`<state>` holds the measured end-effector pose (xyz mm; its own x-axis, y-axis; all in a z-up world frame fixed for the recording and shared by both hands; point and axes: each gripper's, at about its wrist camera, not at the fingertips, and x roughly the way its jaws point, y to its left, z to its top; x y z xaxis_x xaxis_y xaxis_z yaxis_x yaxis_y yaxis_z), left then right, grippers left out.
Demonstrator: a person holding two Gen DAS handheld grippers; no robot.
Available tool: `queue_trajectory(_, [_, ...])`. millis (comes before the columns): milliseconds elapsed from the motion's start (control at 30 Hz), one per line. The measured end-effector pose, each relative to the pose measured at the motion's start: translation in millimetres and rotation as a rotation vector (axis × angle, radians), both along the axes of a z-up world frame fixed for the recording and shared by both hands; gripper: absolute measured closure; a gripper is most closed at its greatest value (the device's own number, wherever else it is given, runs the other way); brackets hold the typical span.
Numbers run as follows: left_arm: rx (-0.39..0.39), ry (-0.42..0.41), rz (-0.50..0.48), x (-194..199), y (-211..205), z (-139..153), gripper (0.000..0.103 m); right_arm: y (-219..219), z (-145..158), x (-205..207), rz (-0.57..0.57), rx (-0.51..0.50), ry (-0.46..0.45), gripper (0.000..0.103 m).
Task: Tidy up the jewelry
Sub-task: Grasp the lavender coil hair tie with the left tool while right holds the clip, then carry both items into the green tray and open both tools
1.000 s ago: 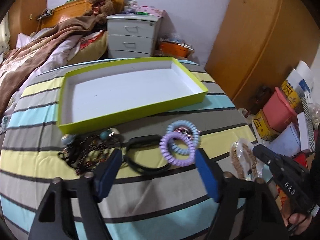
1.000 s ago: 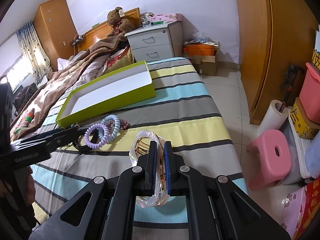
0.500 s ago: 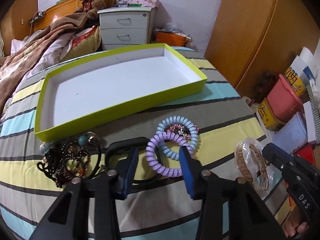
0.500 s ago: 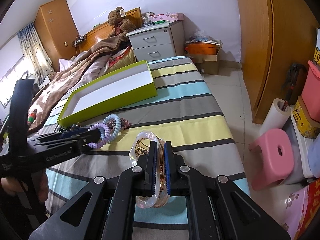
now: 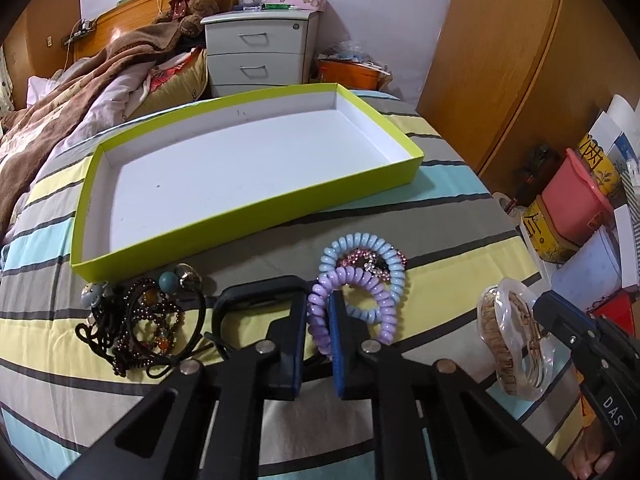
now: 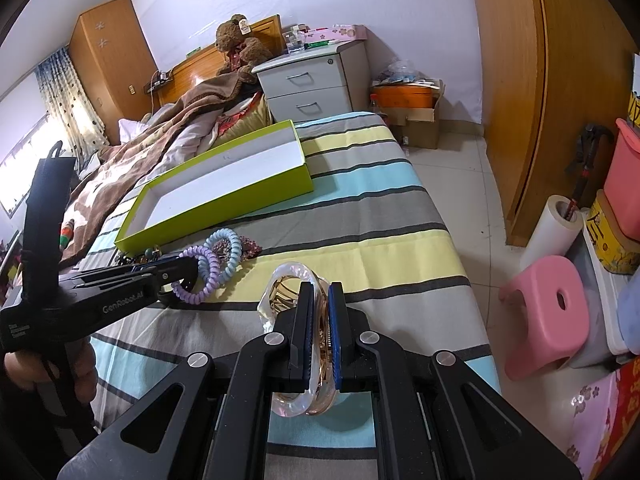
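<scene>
My left gripper (image 5: 318, 312) is shut on a purple coil hair tie (image 5: 360, 280) that lies on the striped bedspread, linked with a light blue coil tie (image 5: 390, 256). A pink rhinestone piece (image 5: 362, 258) sits inside the blue coil. A black band (image 5: 256, 292) and a tangle of dark beaded necklaces (image 5: 136, 320) lie to the left. My right gripper (image 6: 319, 300) is shut on clear and gold bangles (image 6: 286, 280), held just above the bed. An empty lime-green tray (image 5: 248, 216) with a white floor lies beyond the jewelry.
The bed's right edge drops to a tiled floor with a pink stool (image 6: 548, 308), a paper roll (image 6: 550, 232) and storage bins (image 5: 572, 200). A brown blanket (image 5: 52, 108) covers the far left of the bed. A white nightstand (image 5: 258, 54) stands behind.
My left gripper moved forward and closed from wide open onto the purple coil tie. My right gripper stayed shut on the bangles, nearly still.
</scene>
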<state>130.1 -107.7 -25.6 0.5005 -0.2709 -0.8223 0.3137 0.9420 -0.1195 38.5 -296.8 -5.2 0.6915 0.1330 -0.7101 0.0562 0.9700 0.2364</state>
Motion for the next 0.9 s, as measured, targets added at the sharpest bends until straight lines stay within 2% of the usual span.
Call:
queue_trajectory(467, [-0.045, -0.051, 0.02, -13.6, 12.3, 21.7, 0.093, -0.8, 4.6, -4.0, -0.004, -0.006, -0.011, 0.096])
queue_trajectory(900, [-0.072, -0.092, 0.082, -18.1, 42.1, 45.7, 0.093, 9.9, 35.4, -0.9, 0.022, -0.017, -0.068, 0.096])
